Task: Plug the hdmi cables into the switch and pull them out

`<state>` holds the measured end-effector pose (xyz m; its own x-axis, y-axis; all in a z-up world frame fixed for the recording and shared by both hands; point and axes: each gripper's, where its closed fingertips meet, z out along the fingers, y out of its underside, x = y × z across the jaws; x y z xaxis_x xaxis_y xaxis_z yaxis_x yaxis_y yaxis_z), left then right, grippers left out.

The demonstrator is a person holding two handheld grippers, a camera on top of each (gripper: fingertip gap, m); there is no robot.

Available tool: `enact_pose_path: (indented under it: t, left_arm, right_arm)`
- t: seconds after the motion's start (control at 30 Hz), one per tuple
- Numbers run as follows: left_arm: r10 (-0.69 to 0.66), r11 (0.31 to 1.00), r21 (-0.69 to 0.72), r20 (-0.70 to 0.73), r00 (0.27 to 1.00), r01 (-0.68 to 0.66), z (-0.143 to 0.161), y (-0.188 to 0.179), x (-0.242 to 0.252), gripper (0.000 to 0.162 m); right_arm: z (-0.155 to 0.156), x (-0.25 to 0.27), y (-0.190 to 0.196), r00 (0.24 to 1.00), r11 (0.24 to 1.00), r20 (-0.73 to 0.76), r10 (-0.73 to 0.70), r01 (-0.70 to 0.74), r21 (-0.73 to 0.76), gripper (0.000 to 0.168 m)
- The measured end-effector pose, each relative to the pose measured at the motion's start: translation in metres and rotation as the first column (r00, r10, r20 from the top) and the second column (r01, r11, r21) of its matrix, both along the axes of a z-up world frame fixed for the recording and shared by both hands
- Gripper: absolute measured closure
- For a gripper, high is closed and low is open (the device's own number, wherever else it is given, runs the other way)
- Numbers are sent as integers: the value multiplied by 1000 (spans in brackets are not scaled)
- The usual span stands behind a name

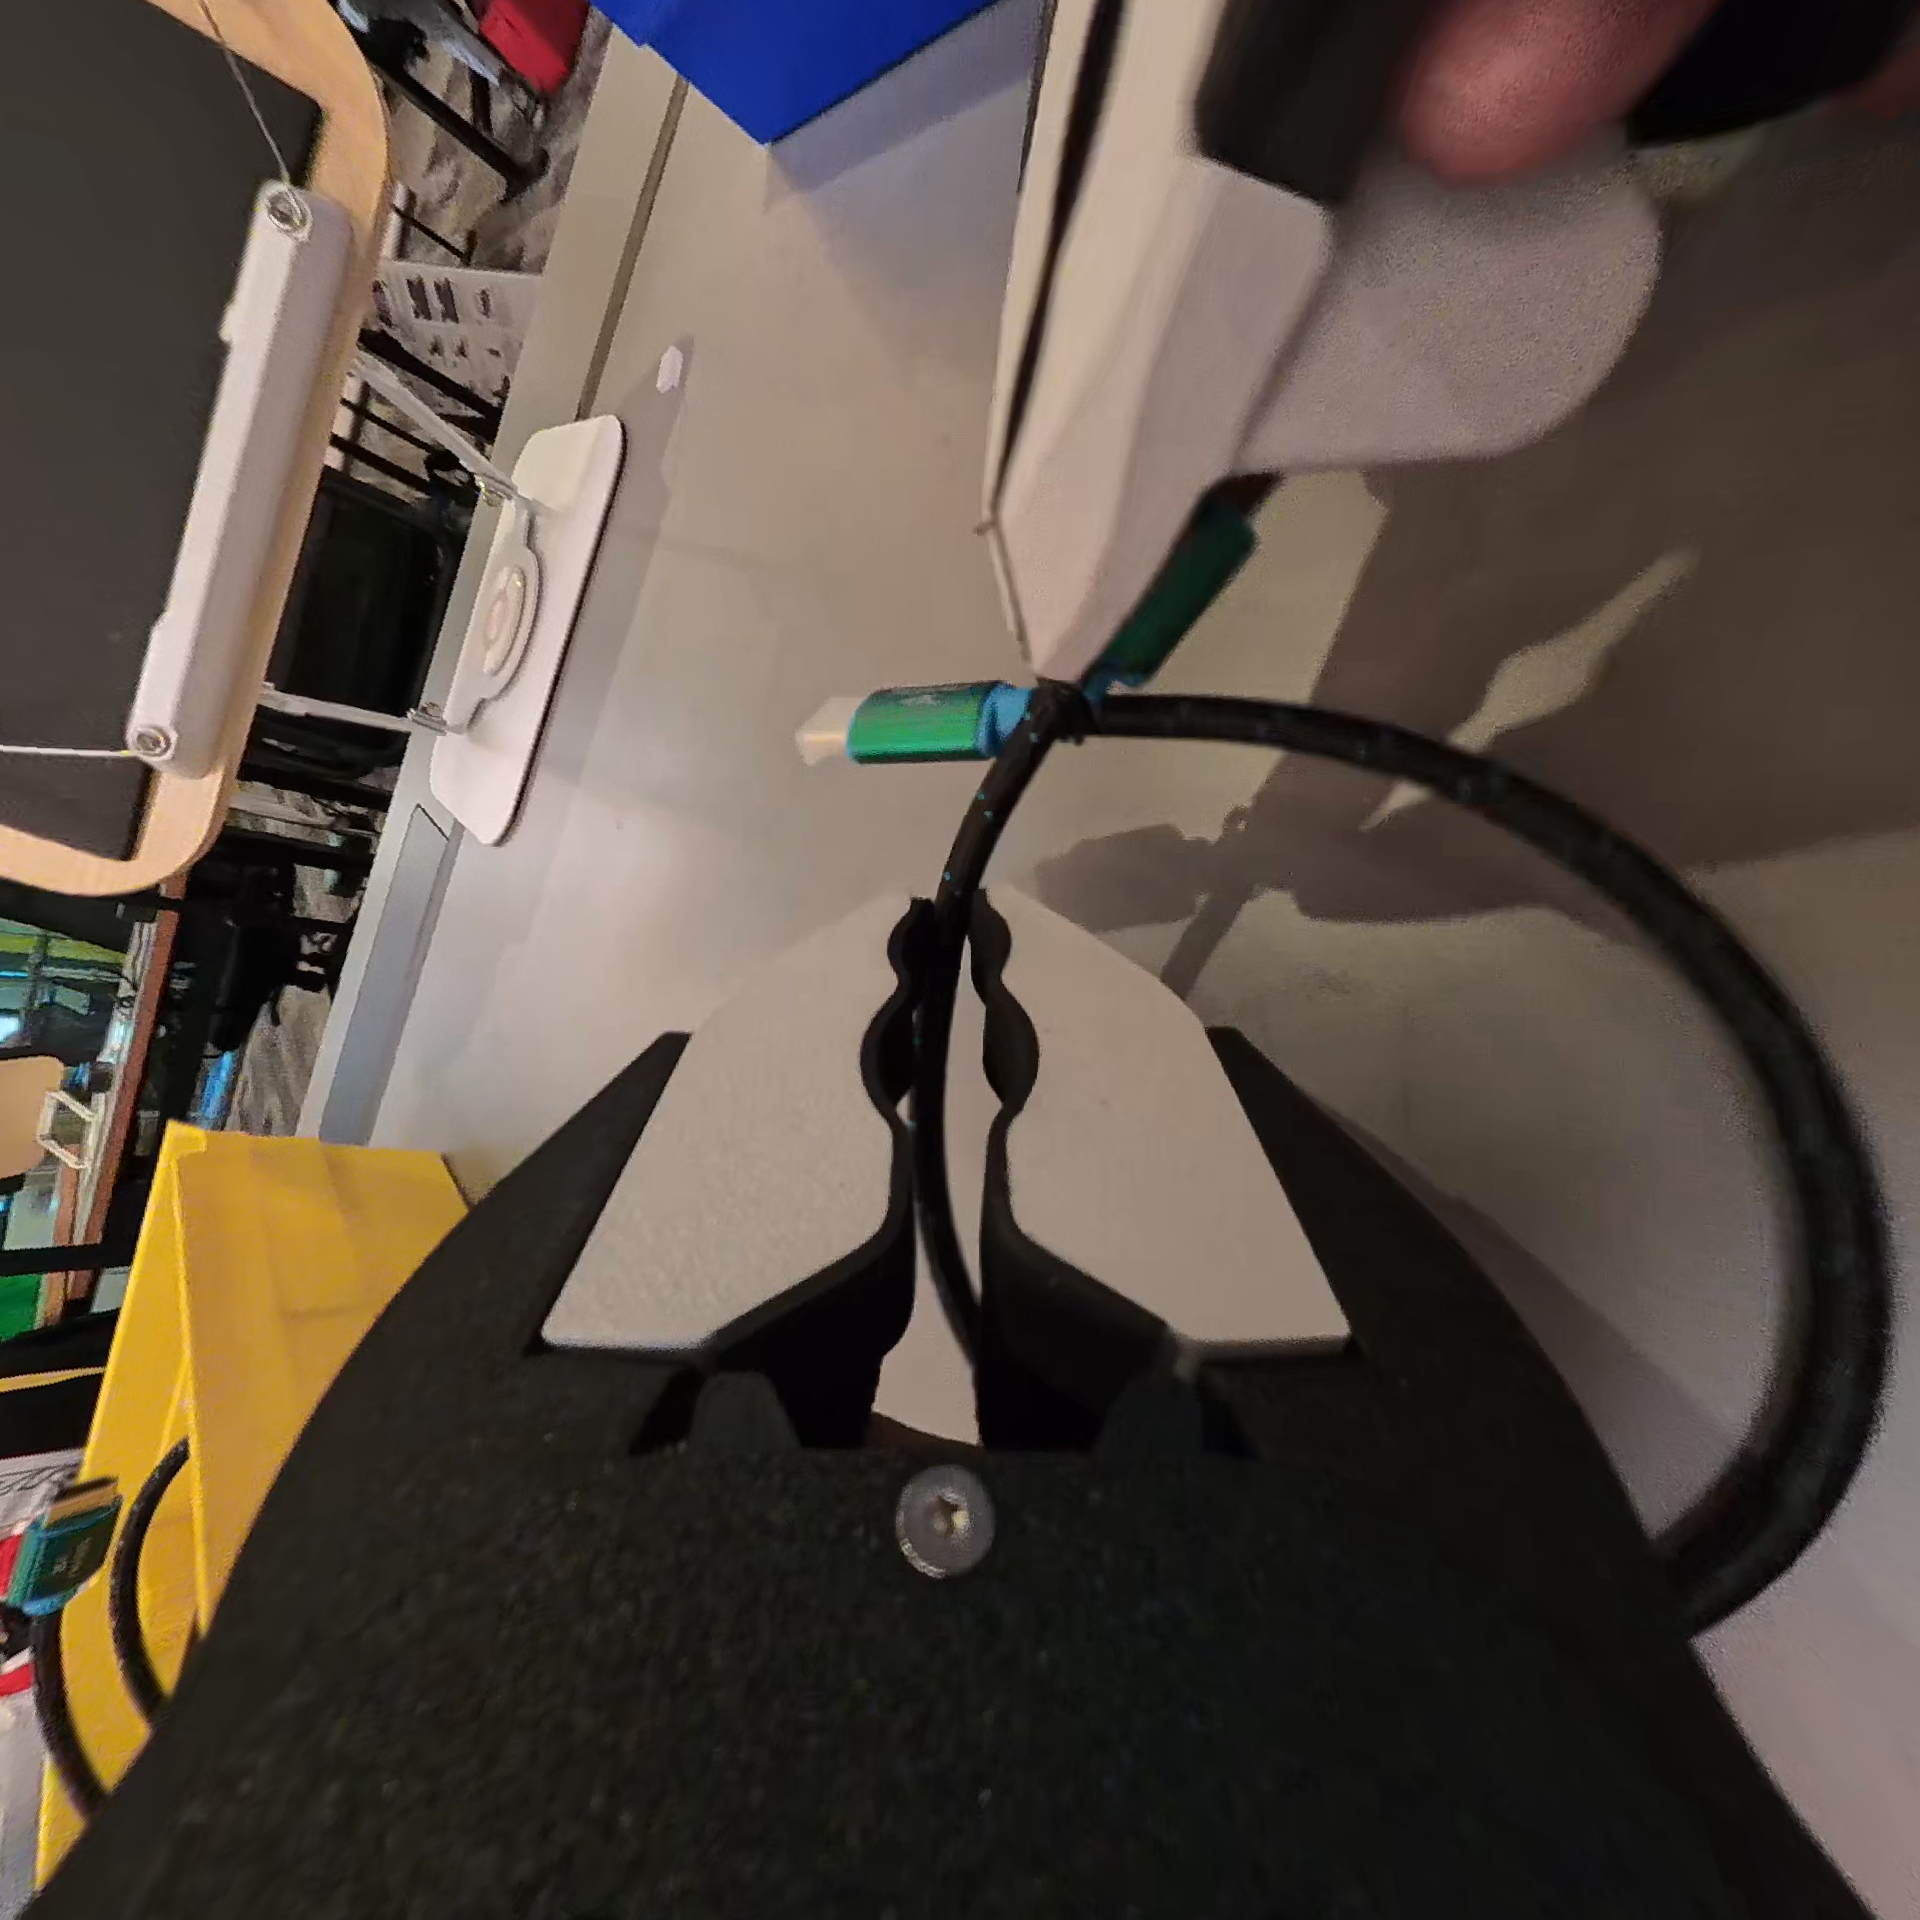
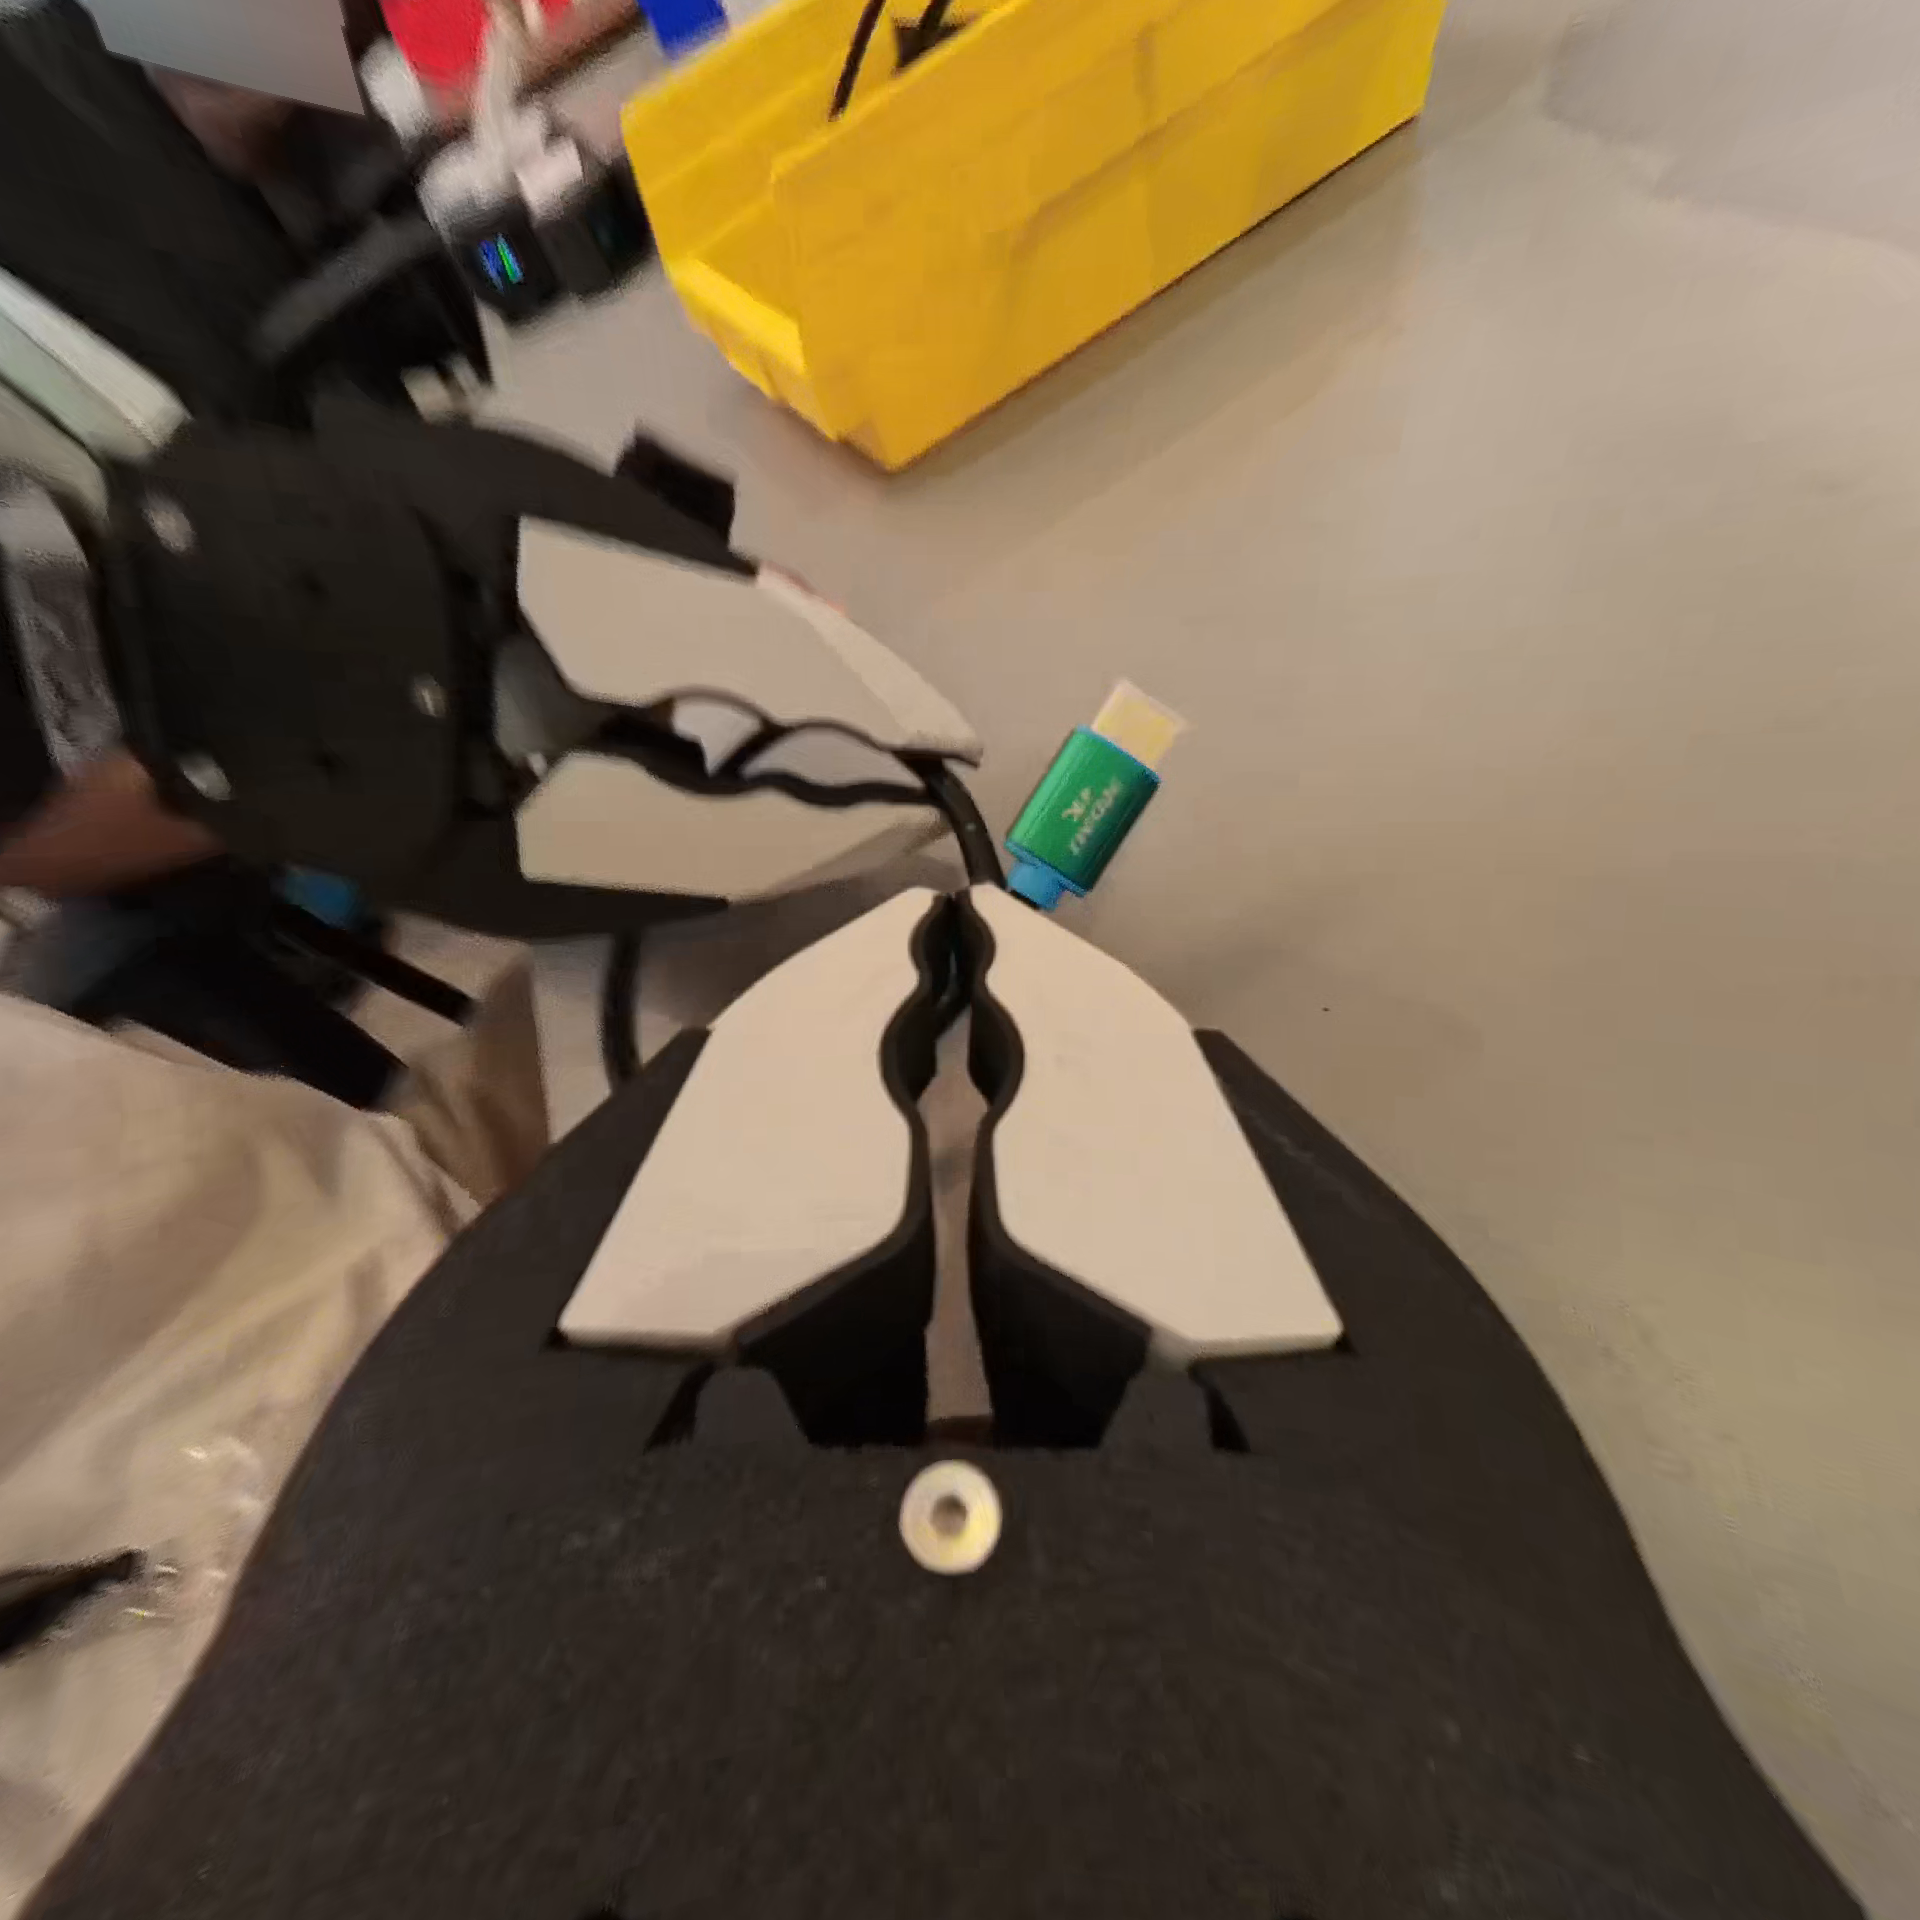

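Left wrist view: left gripper (image 1: 943, 925), black body with pale grey finger plates, closed on the black braided HDMI cable (image 1: 1621, 935), which runs up between the wavy inner edges of the fingers. Beyond the tips, toward 12 o'clock, the cable's green metal plug with blue collar (image 1: 920, 721), lying sideways in the air, bare metal tip pointing to 9 o'clock, above the pale grey table (image 1: 790, 499). From the plug's collar, the cable sweeping out to 3 o'clock in a wide loop and curving back down behind the gripper body near 5 o'clock. At 1 o'clock, the other gripper's pale finger plates, blurred, clamped at the same collar; a second green shape seen just beside them, possibly a reflection, cannot tell. At 8 o'clock, a yellow plastic bin (image 1: 260, 1299); at 7 o'clock, another green plug on a black cable (image 1: 64, 1558). Right wrist view: right gripper (image 2: 958, 902), same black and grey build, closed on the cable just behind the plug (image 2: 1081, 808), which points toward 1 o'clock with its tip raised clear of the table (image 2: 1507, 935). At 10 o'clock, the left gripper (image 2: 940, 774), blurred, fingers pinched on the cable (image 2: 966, 821) just beside the right one's tips. At 12 to 1 o'clock, the yellow bin (image 2: 987, 239) resting on the table. No switch recognisable in either view.
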<state>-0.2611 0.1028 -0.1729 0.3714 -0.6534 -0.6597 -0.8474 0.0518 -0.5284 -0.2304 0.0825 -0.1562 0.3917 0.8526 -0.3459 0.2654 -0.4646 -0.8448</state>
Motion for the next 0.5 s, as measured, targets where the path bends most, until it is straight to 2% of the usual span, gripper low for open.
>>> enact_pose_path:
  t: [0.1,0.17,0.23,0.27,0.33,0.4,0.5]
  left_arm:
    - [-7,999,-42,-34,999,6,-12,7,5,155]
    - [-46,998,-35,-82,996,43,-18,12,5,146]
    - [-59,998,8,-80,995,60,-12,20,1,147]
    - [-69,997,-20,-57,996,68,-9,21,0,146]
    - [-97,987,-128,24,995,100,-4,19,1,140]
    - [-139,962,-222,100,985,159,5,19,2,137]
    - [-180,905,-353,182,967,235,10,22,4,134]
  right_arm:
    - [2,5,24,993,986,-98,-67,51,-160,168]
    - [-7,5,37,998,987,-43,-46,39,-154,168]
    - [-20,7,38,1000,989,21,10,-7,-149,168]
    - [-20,8,38,999,988,14,35,-32,-153,168]
    - [-11,14,45,999,996,5,47,-47,-73,159]
    - [-7,22,52,996,998,69,58,-59,14,149]
    - [-15,23,39,971,980,177,162,-178,83,138]
